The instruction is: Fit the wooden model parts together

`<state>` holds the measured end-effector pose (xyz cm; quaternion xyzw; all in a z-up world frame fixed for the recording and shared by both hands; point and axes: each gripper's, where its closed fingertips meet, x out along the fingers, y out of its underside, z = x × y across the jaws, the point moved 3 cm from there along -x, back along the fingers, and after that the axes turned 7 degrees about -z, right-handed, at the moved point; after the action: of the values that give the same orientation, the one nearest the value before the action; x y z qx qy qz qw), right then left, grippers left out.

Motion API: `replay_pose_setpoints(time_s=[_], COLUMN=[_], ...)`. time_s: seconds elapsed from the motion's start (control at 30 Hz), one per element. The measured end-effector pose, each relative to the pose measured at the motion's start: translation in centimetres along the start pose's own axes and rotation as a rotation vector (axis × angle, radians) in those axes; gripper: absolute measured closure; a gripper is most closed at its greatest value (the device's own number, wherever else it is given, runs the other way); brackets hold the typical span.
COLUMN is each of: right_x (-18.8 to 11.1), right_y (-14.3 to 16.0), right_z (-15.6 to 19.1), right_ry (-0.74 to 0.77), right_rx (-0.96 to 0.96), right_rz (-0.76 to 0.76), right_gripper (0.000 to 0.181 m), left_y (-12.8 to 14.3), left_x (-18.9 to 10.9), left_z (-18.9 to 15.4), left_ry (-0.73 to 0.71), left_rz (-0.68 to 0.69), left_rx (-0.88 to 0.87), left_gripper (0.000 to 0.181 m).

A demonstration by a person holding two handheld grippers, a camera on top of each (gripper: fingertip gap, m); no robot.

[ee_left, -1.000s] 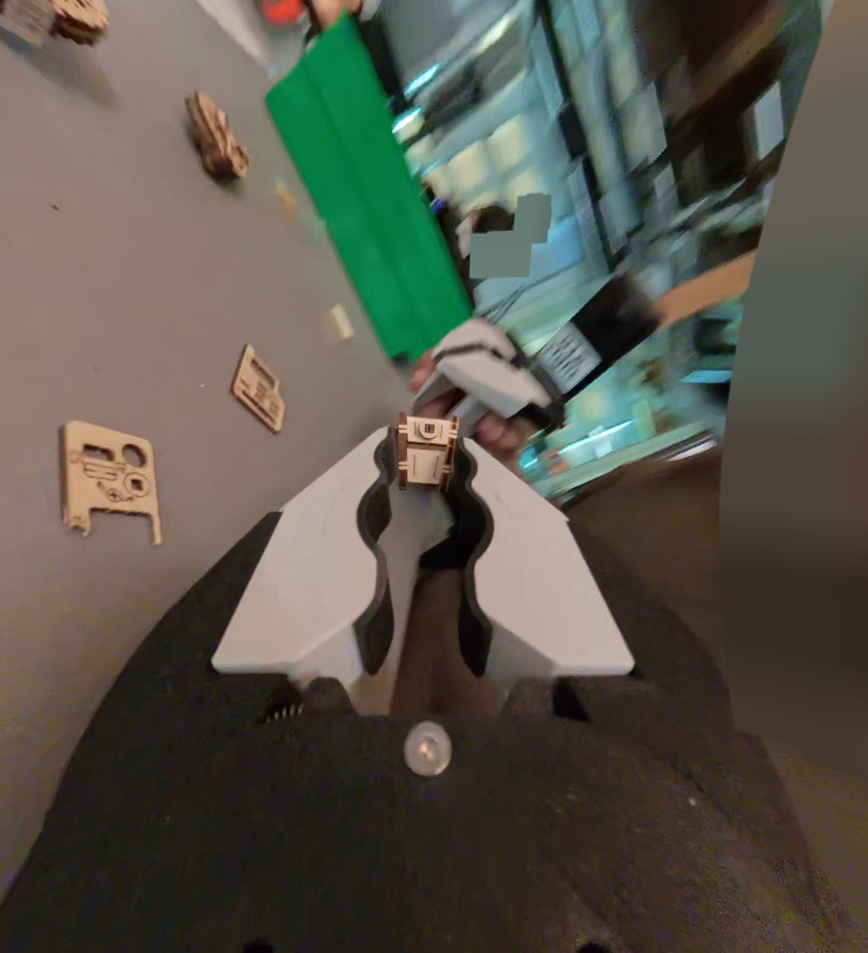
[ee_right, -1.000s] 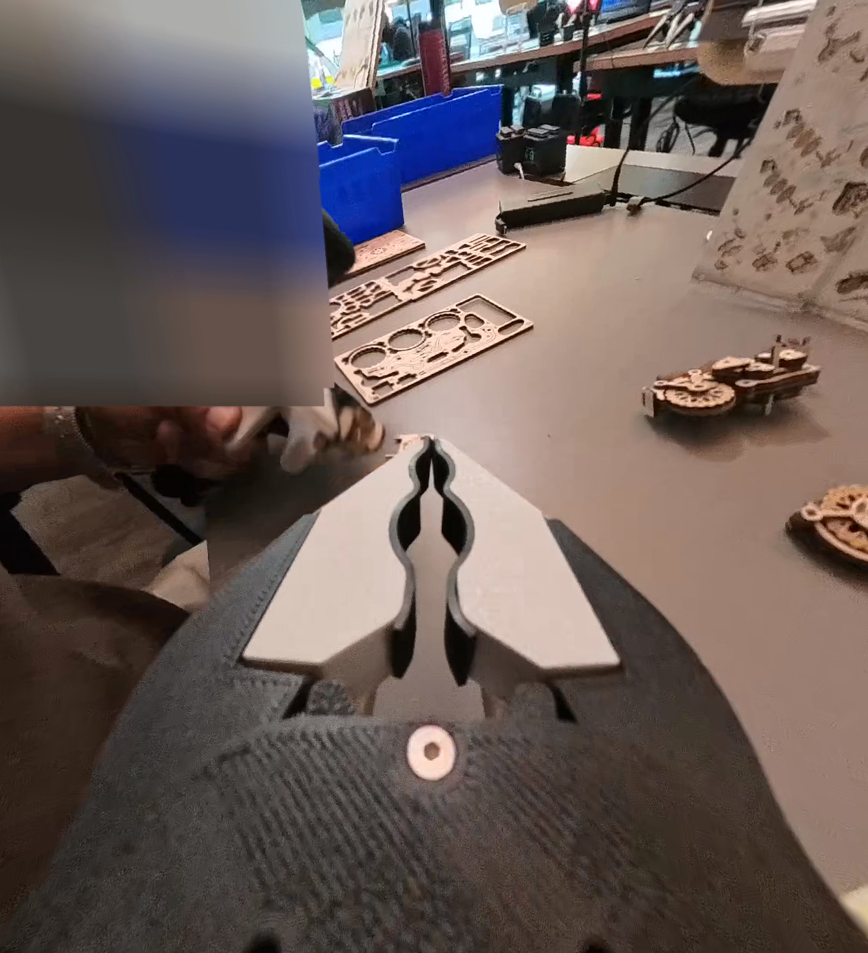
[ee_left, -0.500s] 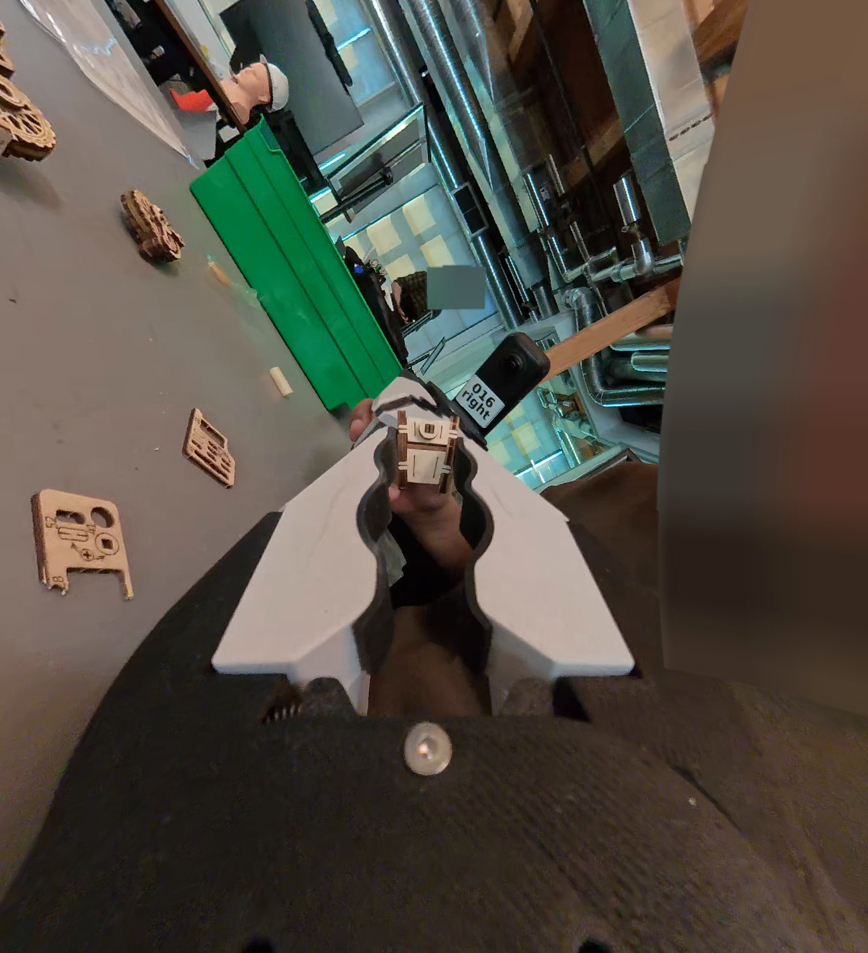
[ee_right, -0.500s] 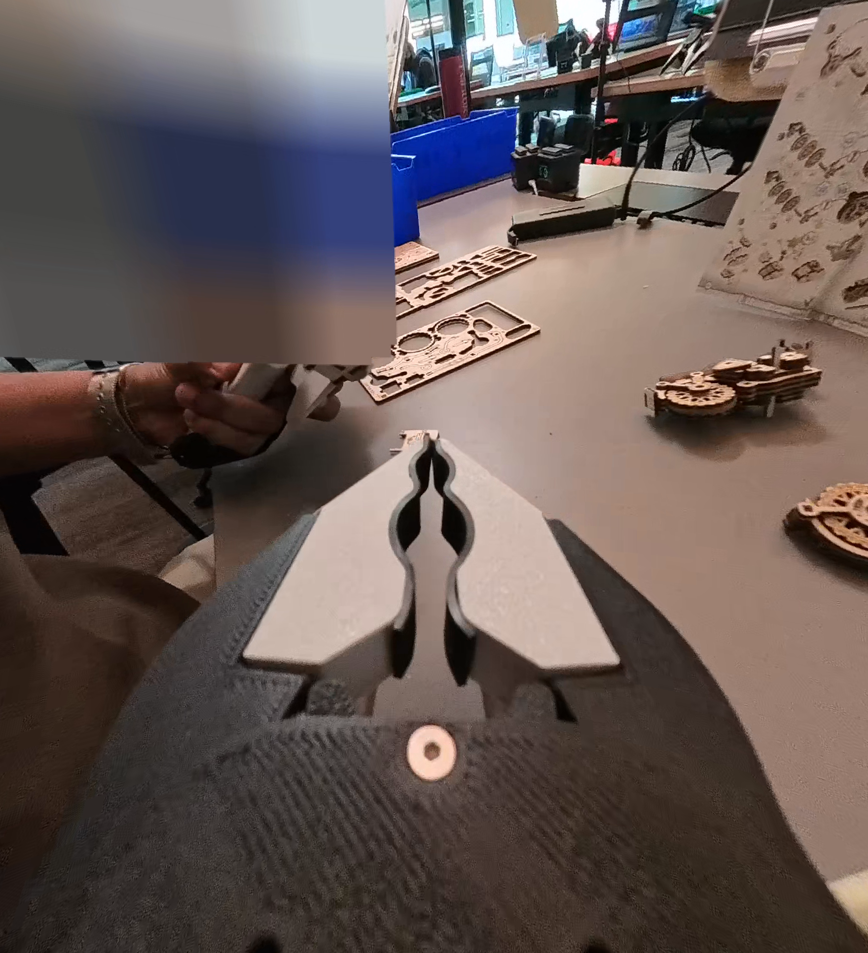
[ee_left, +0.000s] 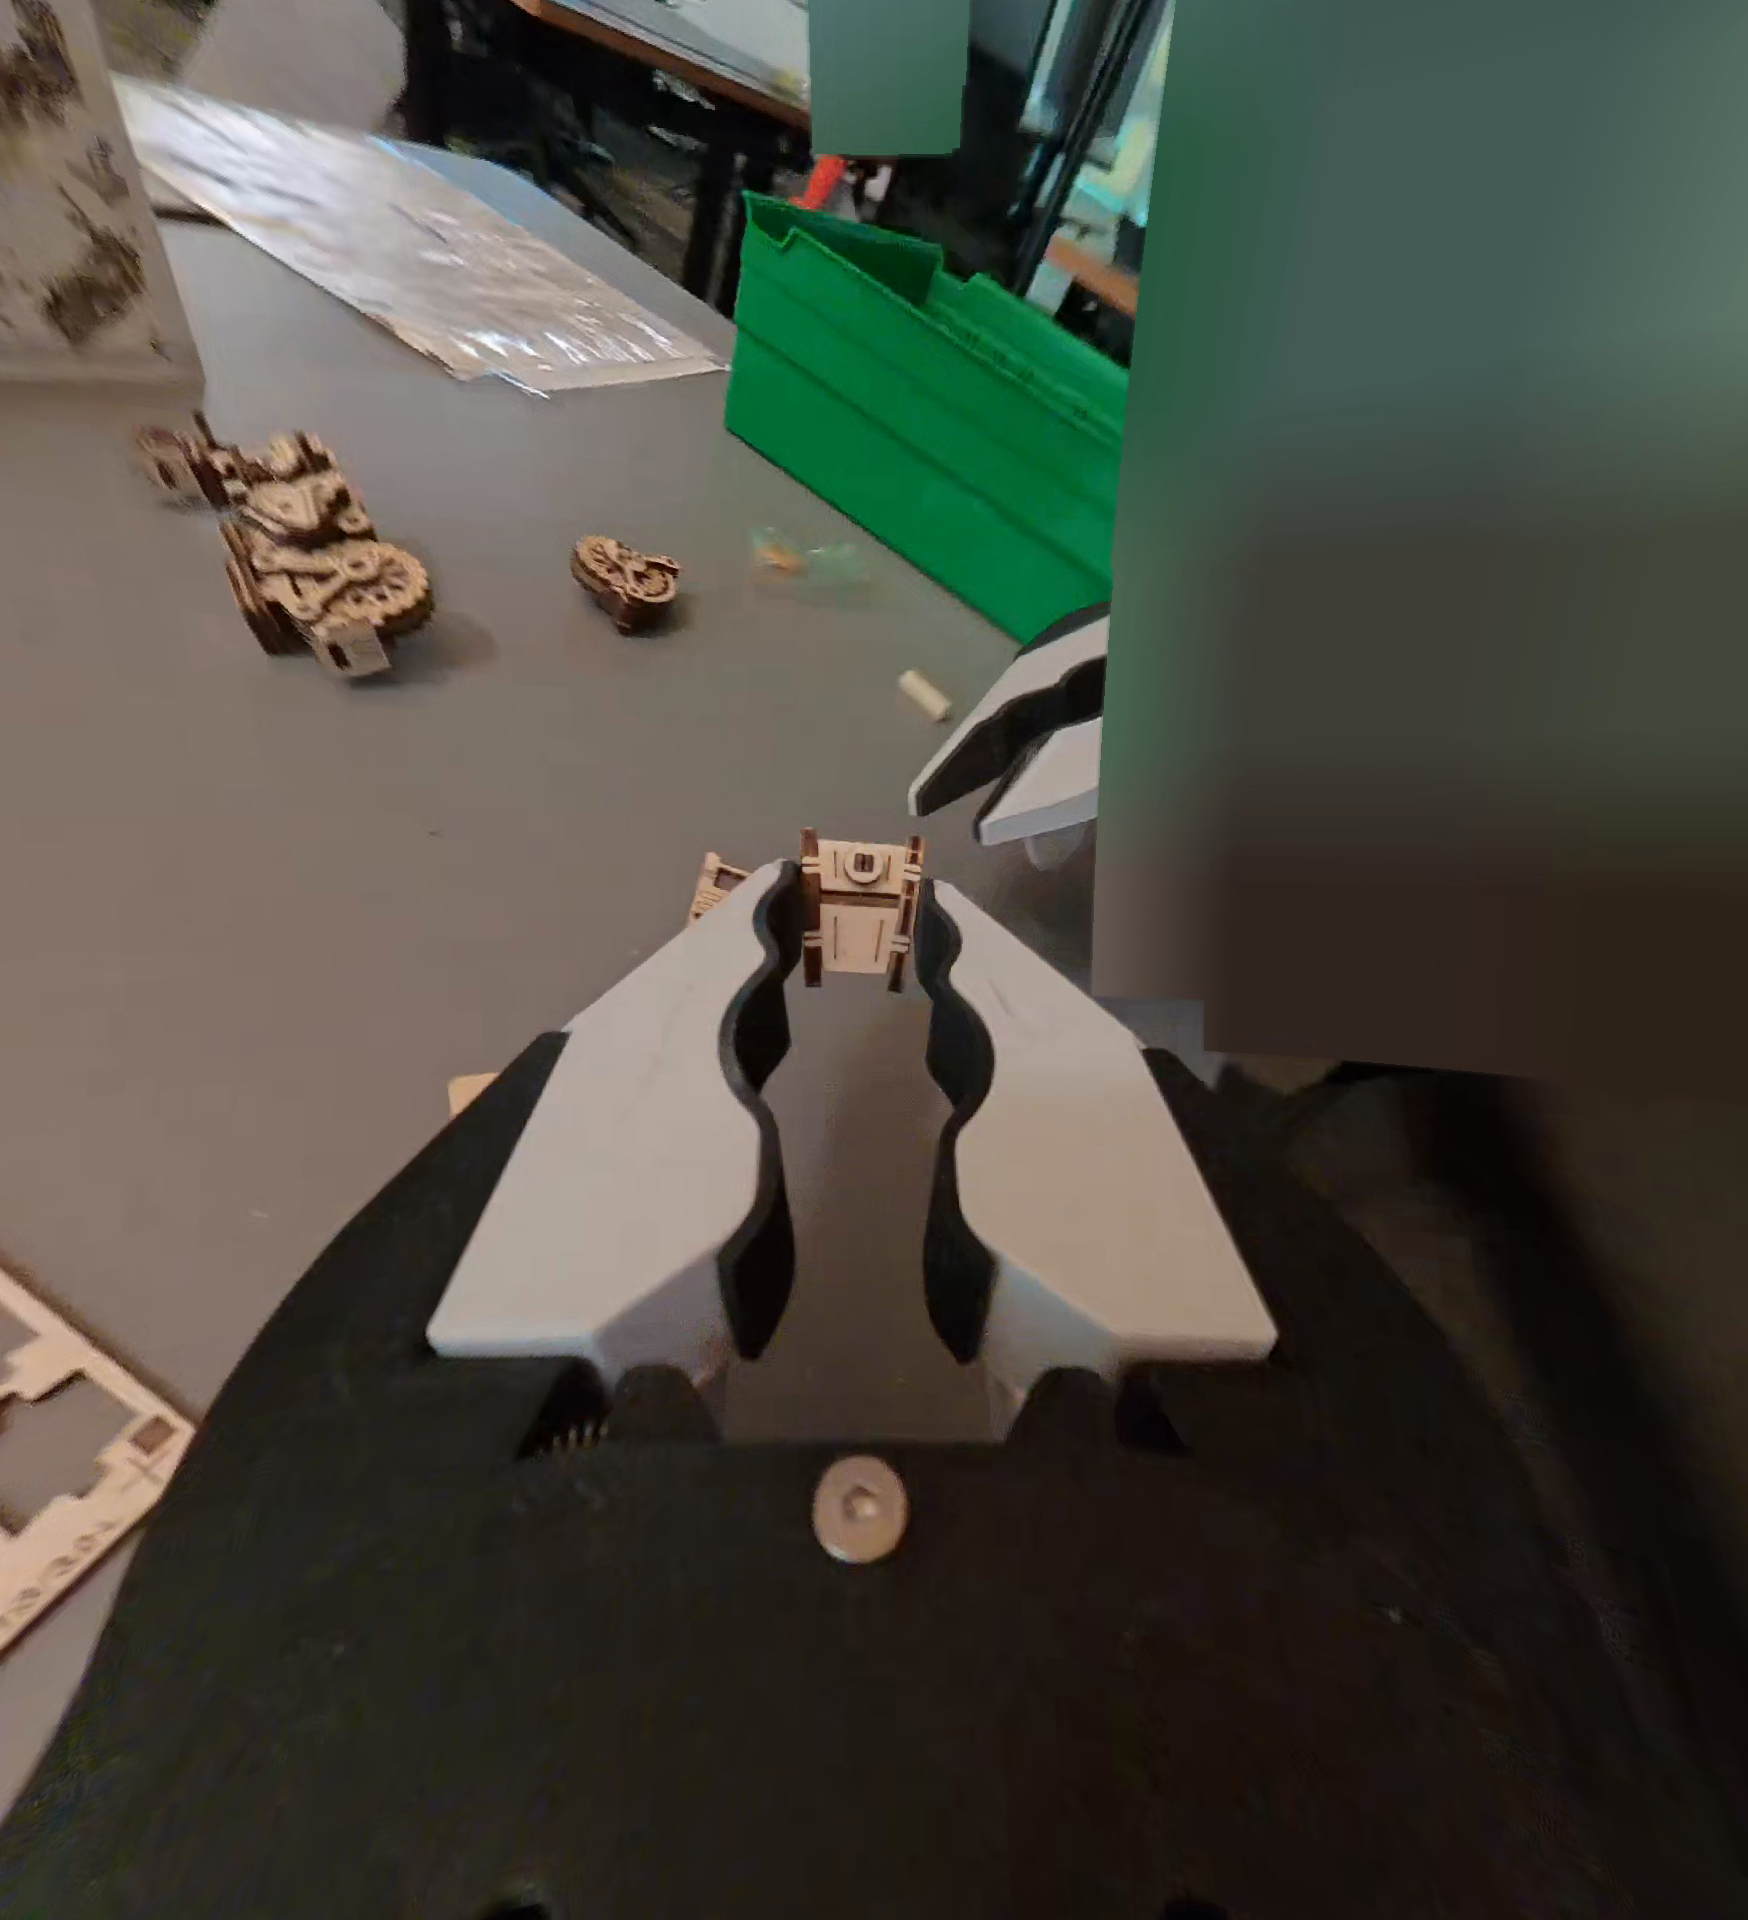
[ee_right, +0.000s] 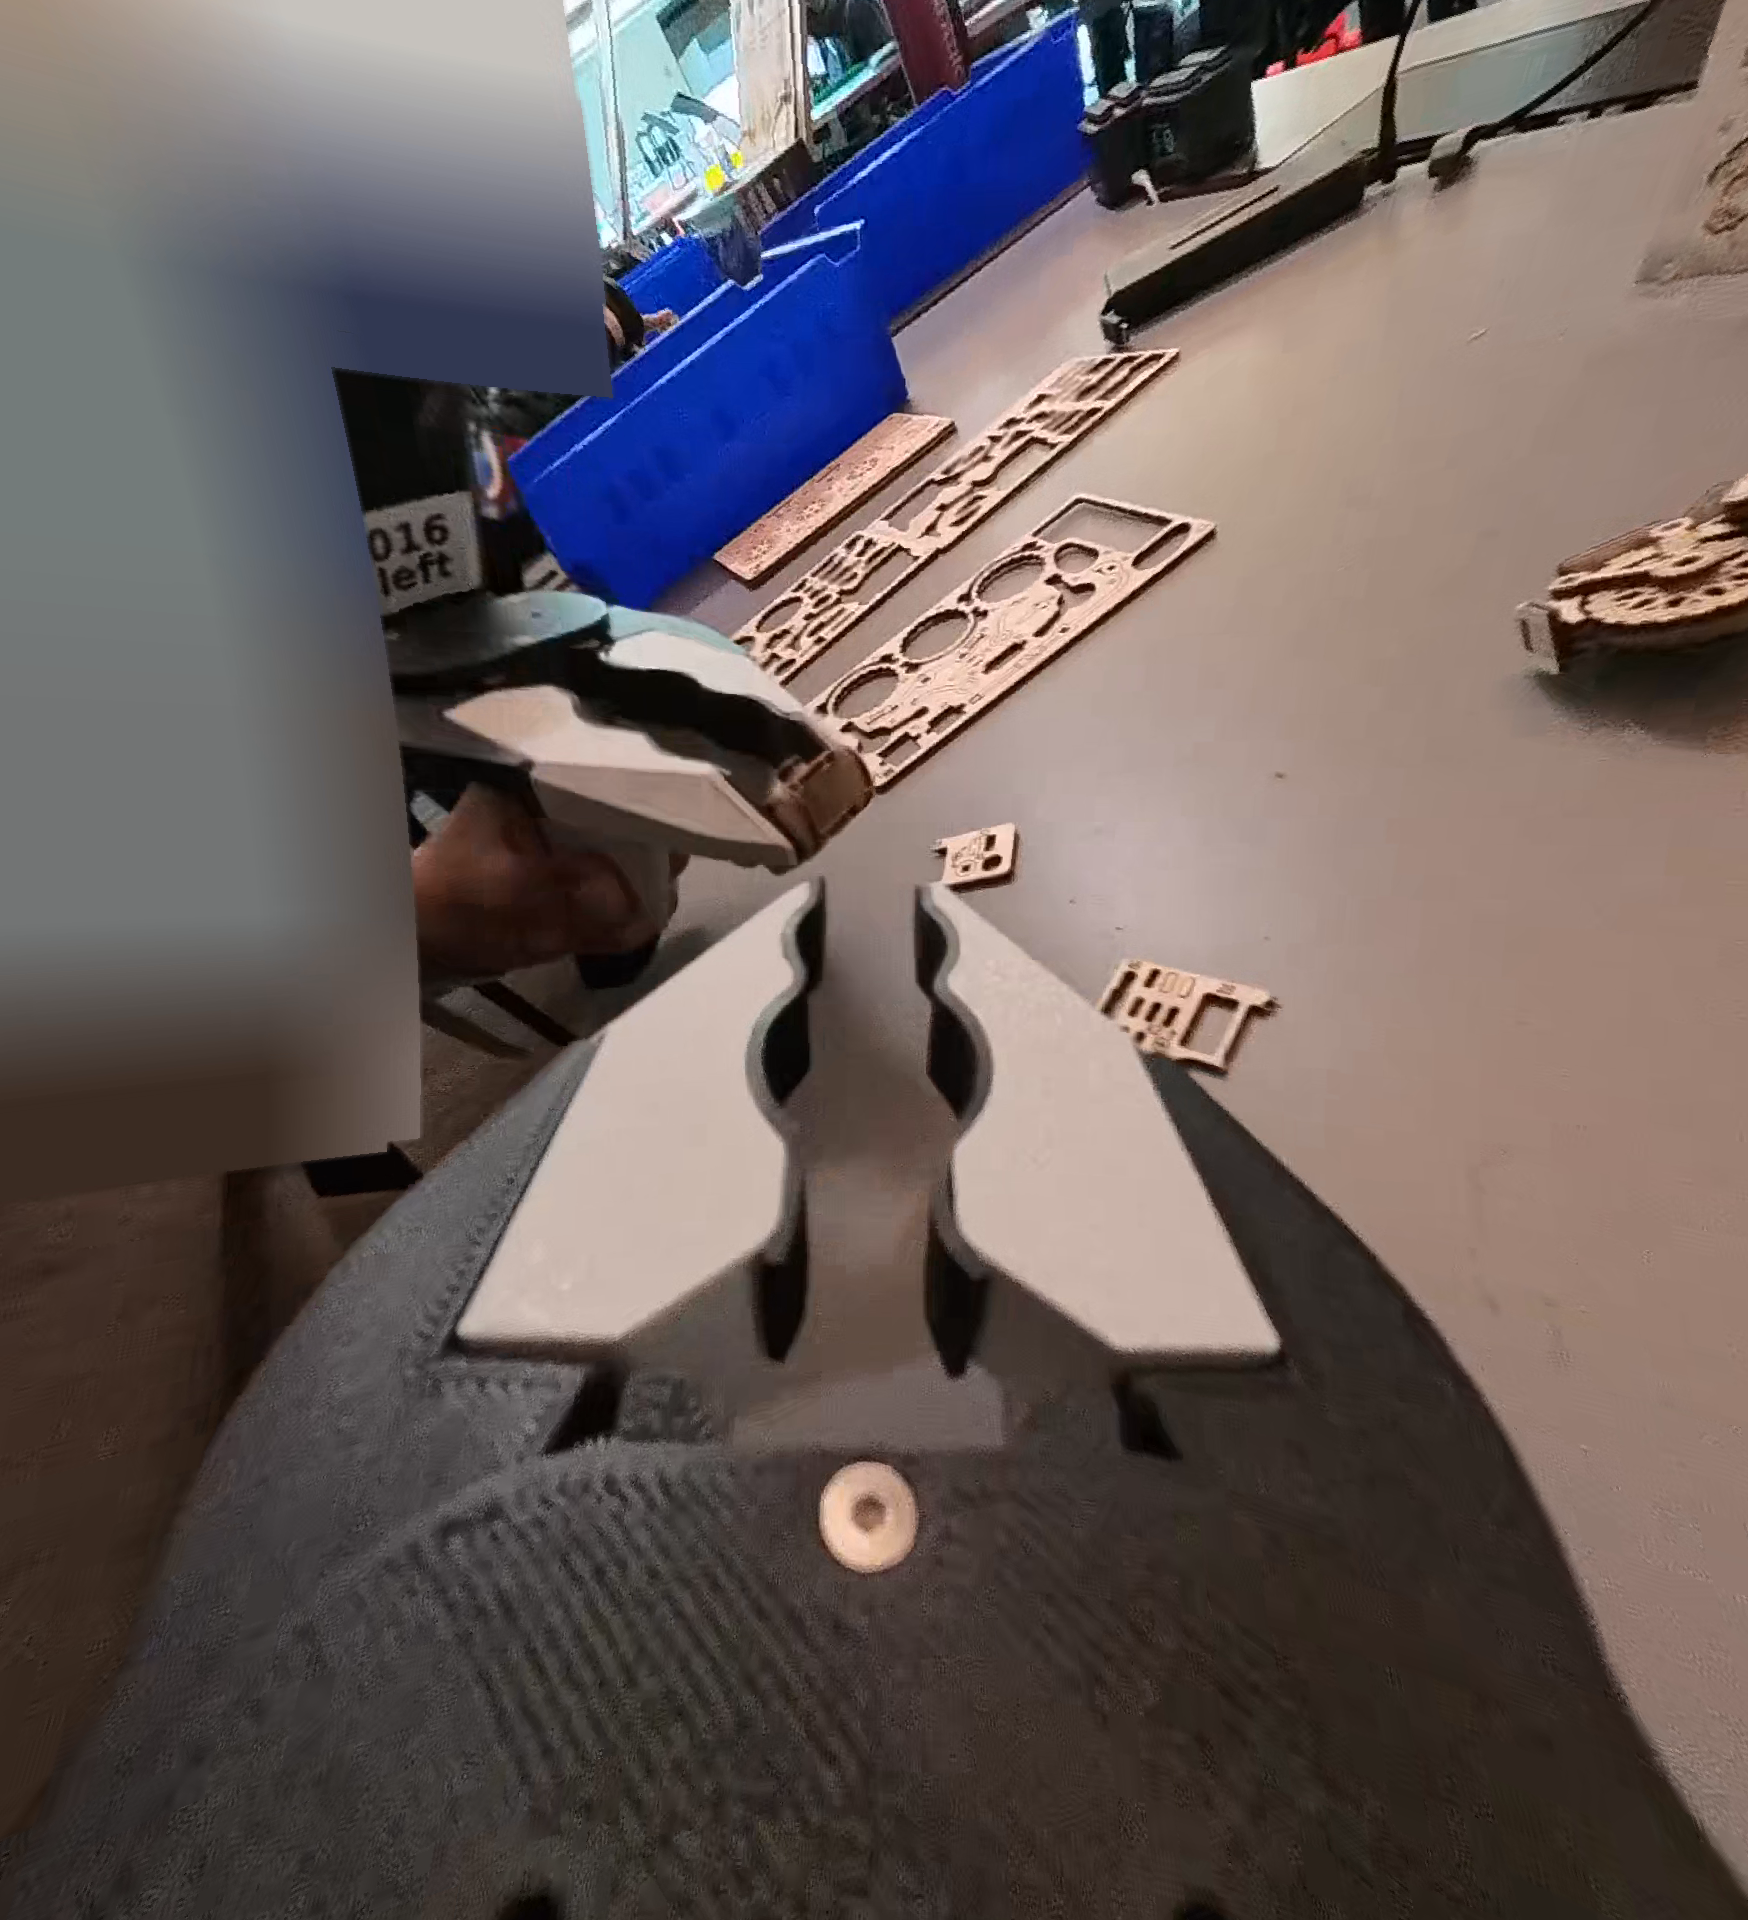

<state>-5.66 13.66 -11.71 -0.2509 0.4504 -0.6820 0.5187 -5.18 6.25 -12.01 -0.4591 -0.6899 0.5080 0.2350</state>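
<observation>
At centre of left wrist view, left hand-held gripper (ee_left: 857, 914) clenched on small wooden model part (ee_left: 857, 912), held above grey table (ee_left: 226, 883). Right hand-held gripper (ee_right: 870, 902) released, empty, fingers apart. Two loose wooden pieces (ee_right: 1187, 1013) on table right of centre.

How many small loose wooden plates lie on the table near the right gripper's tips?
2: one small plate just beyond the right gripper, one slotted plate beside its right finger. Others may be hidden.
</observation>
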Motion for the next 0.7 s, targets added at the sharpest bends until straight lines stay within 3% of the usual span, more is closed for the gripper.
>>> replay_pose_setpoints(time_s=[0.17,0.33,0.5,0.7], right_x=[-0.3,-0.1,-0.2,-0.3], right_y=[-0.6,-0.2,0.3,0.9], right_z=[0.9,1.5,1.4,1.6], right_ry=[-0.081,-0.106,-0.132,-0.175], right_rx=[0.095,0.078,0.110,0.138], right_rz=[-0.063,-0.028,0.003,0.047], right_gripper=[0.170,0.170,0.177,0.173], left_y=[0.3,0.9,1.3,1.6], left_x=[0.4,0.9,1.3,1.4], left_z=[-1.0,-2.3,-2.7,-3.2], left_ry=[-0.109,-0.153,-0.144,-0.132], left_rz=[0.040,0.064,0.069,0.077], left_rx=[0.358,0.659,0.698,0.802], left_gripper=[0.161,0.161,0.161,0.161])
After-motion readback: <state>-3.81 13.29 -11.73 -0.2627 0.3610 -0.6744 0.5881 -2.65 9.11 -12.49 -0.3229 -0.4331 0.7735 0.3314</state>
